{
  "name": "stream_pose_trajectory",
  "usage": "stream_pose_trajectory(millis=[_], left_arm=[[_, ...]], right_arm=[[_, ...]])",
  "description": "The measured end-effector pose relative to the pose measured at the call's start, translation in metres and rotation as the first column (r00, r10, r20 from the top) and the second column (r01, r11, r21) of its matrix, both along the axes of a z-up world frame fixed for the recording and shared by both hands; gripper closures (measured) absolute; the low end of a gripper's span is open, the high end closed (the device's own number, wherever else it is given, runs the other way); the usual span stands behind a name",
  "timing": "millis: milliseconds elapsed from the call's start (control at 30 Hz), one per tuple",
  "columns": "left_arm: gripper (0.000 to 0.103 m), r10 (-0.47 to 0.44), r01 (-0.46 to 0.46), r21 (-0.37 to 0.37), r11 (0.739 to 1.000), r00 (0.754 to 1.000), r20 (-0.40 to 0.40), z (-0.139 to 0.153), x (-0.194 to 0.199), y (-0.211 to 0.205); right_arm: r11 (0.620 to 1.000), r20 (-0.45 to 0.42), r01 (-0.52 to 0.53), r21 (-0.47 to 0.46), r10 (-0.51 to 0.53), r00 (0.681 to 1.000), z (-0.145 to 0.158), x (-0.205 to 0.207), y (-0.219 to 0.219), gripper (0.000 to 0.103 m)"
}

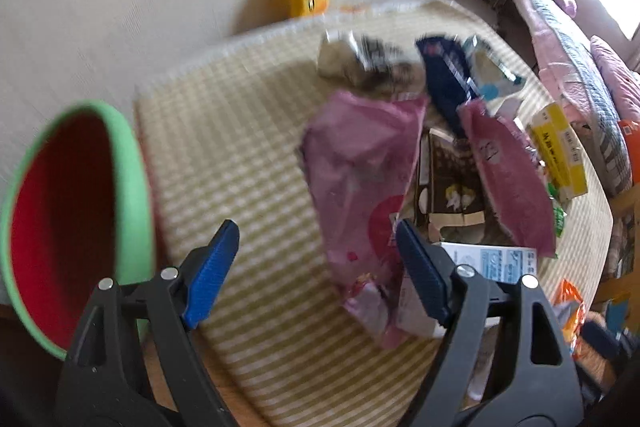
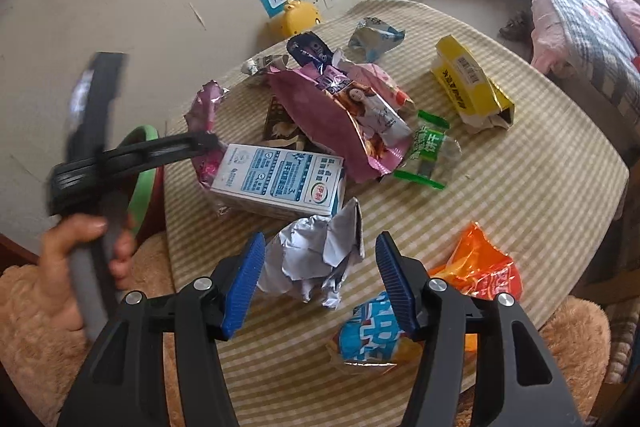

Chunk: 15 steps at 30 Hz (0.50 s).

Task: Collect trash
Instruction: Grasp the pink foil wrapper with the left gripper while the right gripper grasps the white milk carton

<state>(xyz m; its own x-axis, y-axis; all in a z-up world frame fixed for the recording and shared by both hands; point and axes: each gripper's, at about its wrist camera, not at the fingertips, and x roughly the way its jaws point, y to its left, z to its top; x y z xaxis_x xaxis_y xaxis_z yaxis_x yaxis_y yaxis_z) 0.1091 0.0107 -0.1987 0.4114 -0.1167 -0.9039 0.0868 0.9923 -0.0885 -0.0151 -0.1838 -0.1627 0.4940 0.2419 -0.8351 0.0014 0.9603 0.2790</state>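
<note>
My left gripper [image 1: 316,267] stands open above the striped tablecloth [image 1: 240,155]. A crumpled pink wrapper [image 1: 360,179] lies just ahead of it, near the right pad and untouched. The bin [image 1: 72,219], green-rimmed and red inside, is close by on the left. My right gripper [image 2: 320,285] is open around a crumpled silver foil wrapper [image 2: 316,259]. The left pad is at the foil's edge and the right pad stands clear of it. A white and blue milk carton [image 2: 280,179] lies beyond the foil.
More trash covers the table: a large pink bag [image 2: 320,107], a yellow box [image 2: 468,83], a green biscuit wrapper [image 2: 428,147], an orange wrapper [image 2: 480,267] and a blue one [image 2: 368,331]. A hand [image 2: 76,255] holds the left tool. A bed [image 2: 580,19] is at the right.
</note>
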Motion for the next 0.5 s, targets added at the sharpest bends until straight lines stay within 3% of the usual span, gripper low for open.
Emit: stream_pose_trajectory(millis=[33, 67, 167, 400, 500], left_arm=[[0.036, 0.006, -0.007, -0.012, 1.000, 1.000, -0.023, -0.006, 0.002, -0.001], [0.053, 0.007, -0.008, -0.018, 1.000, 0.999, -0.045, -0.011, 0.004, -0.002], [0.083, 0.000, -0.005, -0.049, 0.999, 0.997, -0.082, -0.017, 0.003, -0.002], [0.084, -0.023, 0.023, 0.021, 1.000, 1.000, 0.007, 0.010, -0.021, 0.004], [0.084, -0.043, 0.042, 0.040, 0.998, 0.999, 0.027, 0.018, -0.032, 0.010]], right_arm=[[1.000, -0.003, 0.003, 0.009, -0.003, 1.000, -0.001, -0.001, -0.002, 0.048], [1.000, -0.006, 0.006, 0.016, -0.006, 1.000, -0.002, -0.001, -0.004, 0.048], [0.999, -0.009, 0.019, 0.027, -0.019, 1.000, -0.003, -0.005, -0.009, 0.048], [0.999, -0.006, -0.037, -0.001, 0.037, 0.999, -0.003, 0.008, -0.005, 0.048], [0.989, -0.009, -0.126, -0.080, 0.126, 0.992, -0.001, 0.024, 0.008, 0.037]])
